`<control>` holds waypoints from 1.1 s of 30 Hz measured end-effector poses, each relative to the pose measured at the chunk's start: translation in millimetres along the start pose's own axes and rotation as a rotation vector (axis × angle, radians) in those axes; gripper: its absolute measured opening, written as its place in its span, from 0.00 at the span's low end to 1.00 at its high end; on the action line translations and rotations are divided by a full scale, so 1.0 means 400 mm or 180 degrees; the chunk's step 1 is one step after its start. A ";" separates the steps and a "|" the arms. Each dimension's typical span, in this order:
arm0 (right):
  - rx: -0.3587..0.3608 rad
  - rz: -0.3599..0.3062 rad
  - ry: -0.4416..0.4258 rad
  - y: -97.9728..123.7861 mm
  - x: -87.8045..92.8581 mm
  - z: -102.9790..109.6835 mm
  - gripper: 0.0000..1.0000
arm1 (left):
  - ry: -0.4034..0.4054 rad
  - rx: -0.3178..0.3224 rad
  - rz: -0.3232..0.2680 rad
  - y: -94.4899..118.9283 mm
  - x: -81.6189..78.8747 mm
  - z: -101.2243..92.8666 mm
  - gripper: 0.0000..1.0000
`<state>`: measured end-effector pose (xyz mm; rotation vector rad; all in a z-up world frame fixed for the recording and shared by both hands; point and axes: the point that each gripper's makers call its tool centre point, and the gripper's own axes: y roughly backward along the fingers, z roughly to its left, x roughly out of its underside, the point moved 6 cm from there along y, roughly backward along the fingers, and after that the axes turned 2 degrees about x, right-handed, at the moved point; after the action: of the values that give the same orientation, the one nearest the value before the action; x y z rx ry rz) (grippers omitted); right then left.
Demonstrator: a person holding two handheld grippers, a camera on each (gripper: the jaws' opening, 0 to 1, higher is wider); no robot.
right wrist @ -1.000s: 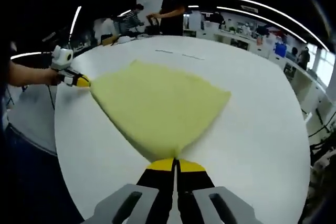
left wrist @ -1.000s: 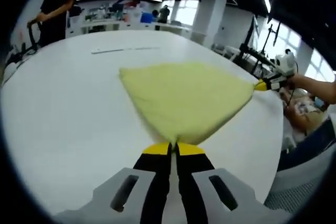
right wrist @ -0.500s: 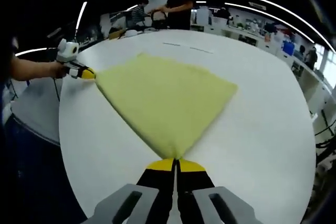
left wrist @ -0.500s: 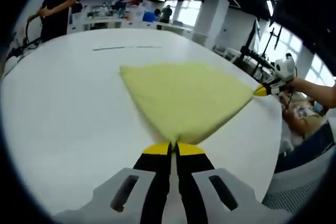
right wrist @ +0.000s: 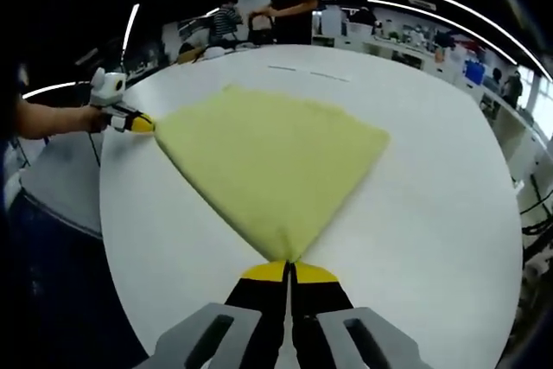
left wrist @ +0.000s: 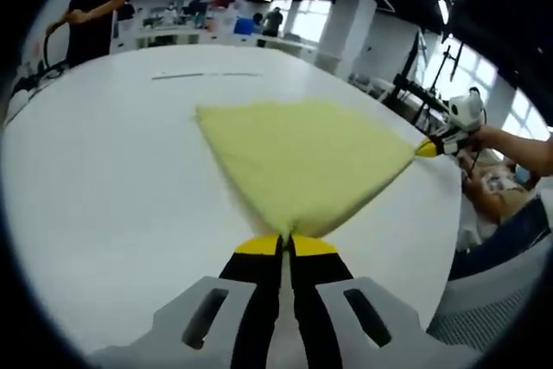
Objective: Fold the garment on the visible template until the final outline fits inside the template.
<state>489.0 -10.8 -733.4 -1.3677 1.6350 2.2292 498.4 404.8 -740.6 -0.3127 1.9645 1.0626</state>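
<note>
almost no change since a moment ago: left gripper (left wrist: 285, 244) and right gripper (right wrist: 289, 270) still clamped on yellow garment (left wrist: 302, 157) corners, stretched over white table (left wrist: 104, 170); fold pending.

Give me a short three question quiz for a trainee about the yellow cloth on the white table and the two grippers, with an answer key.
1. True or false: both hand-held grippers are shut on corners of the cloth.
2. Multiple choice: in the right gripper view, the left hand-held gripper comes in from A) the left, B) the right, C) the top.
3. Fill in: the cloth lies spread on the white ____.

Key
1. True. The left hand-held gripper's jaws are closed on the near corner in the left gripper view, and the right hand-held gripper does the same in its own view.
2. A.
3. Table.
</note>
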 end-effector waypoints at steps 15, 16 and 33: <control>-0.0036 -0.0010 -0.0025 0.015 0.013 0.017 0.00 | -0.0058 -0.0005 0.0030 0.019 0.017 -0.017 0.01; -0.0038 -0.0014 -0.0029 0.016 0.013 0.018 0.00 | -0.0069 -0.0006 0.0032 0.021 0.018 -0.017 0.01; -0.0013 -0.0127 -0.0526 0.028 0.015 0.024 0.00 | 0.0030 -0.0069 -0.0060 0.037 0.029 -0.018 0.05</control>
<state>473.8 -10.6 -728.8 -1.1704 1.5361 2.2562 478.8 410.1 -739.3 -0.3480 1.9560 1.0727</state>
